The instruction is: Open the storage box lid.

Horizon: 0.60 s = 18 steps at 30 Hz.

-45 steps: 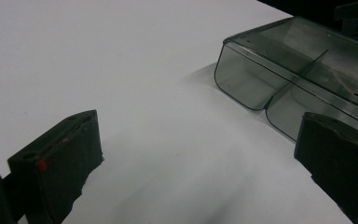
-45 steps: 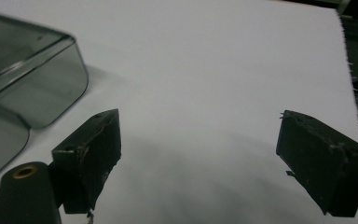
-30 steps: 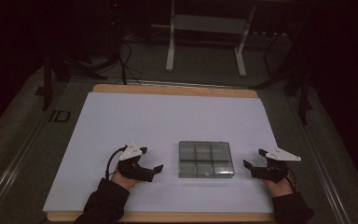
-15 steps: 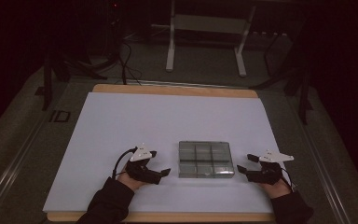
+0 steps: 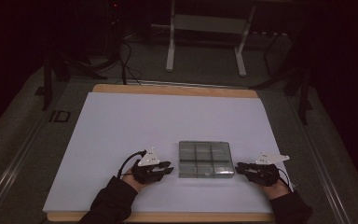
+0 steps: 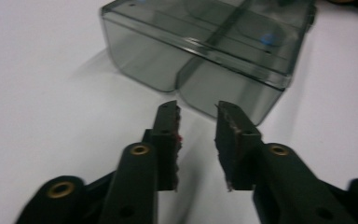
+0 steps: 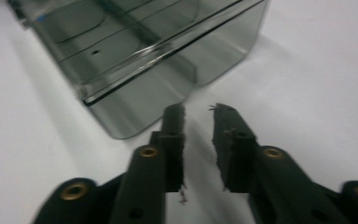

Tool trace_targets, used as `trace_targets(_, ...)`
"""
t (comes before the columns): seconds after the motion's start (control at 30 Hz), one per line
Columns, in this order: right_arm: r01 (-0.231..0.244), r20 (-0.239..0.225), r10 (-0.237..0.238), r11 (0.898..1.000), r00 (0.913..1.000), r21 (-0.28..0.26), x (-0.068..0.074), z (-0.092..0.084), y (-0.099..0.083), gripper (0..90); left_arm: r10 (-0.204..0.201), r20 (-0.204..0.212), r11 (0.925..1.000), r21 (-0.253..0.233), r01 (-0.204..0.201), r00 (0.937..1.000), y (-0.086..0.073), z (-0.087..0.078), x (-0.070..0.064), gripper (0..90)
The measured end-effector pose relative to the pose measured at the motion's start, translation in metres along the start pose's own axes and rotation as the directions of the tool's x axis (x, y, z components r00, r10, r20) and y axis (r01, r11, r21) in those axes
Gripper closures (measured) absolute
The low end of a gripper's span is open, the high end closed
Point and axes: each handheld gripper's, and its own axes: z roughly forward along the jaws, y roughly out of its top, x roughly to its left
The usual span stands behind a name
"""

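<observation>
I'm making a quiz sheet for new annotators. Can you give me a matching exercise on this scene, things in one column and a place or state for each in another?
Things:
1. left gripper
2. right gripper
3. compartment box
4. white sheet

Places or states:
A. smoky, see-through, divided into sections
B. jaws parted, at the box's left side
C. covers the tabletop
D. jaws parted, at the box's right side

Pairs: 1-B, 2-D, 3-A, 4-C

left tool [image 5: 167, 170] moved in beside clear box [image 5: 205, 159], right tool [image 5: 240, 168] closed in too
</observation>
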Motion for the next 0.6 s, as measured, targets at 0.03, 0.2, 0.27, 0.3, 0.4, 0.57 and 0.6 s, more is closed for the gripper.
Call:
trace_targets(0.03,0.005,-0.014,-0.005,1.0,0.9999,0.006,0.0005,0.0005,0.0002,78.4,-0.001,0.004,1.0,0.001,0.001,1.0,0.0003,0.0007,0.0,77.2)
trace_targets(0.2,0.022,-0.04,-0.021,1.0,0.999,0.014,0.0027,0.002,0.0014,88.7,0.016,0.03,0.9998,0.011,-0.016,0.9994,0.0019,0.0034,-0.0011,88.8)
trace_targets(0.27,0.023,-0.053,-0.022,1.0,0.9983,0.004,0.003,0.0016,0.0023,89.8,0.022,0.035,0.9996,0.016,-0.023,0.9991,0.0028,0.0048,-0.0023,90.0)
trace_targets(0.3,0.024,-0.058,-0.023,1.0,0.9981,0.001,0.0034,0.0013,0.0027,89.8,0.026,0.037,0.9995,0.014,-0.027,0.999,0.0034,0.0057,-0.0025,90.0)
trace_targets(0.4,0.036,-0.068,-0.036,0.999,0.997,-0.004,0.0059,0.0005,0.005,89.9,0.029,0.045,0.9992,0.025,-0.03,0.9986,0.0048,0.0086,-0.0029,90.0)
trace_targets(0.57,0.04,-0.078,-0.041,0.999,0.9961,-0.013,0.008,-0.0005,0.0068,89.9,0.041,0.057,0.9985,0.034,-0.043,0.9975,0.0057,0.01,-0.0039,90.0)
trace_targets(0.6,0.042,-0.08,-0.043,0.999,0.9959,-0.015,0.0082,-0.0007,0.0071,89.9,0.04,0.062,0.9986,0.032,-0.042,0.9973,0.0059,0.0101,-0.0039,90.0)
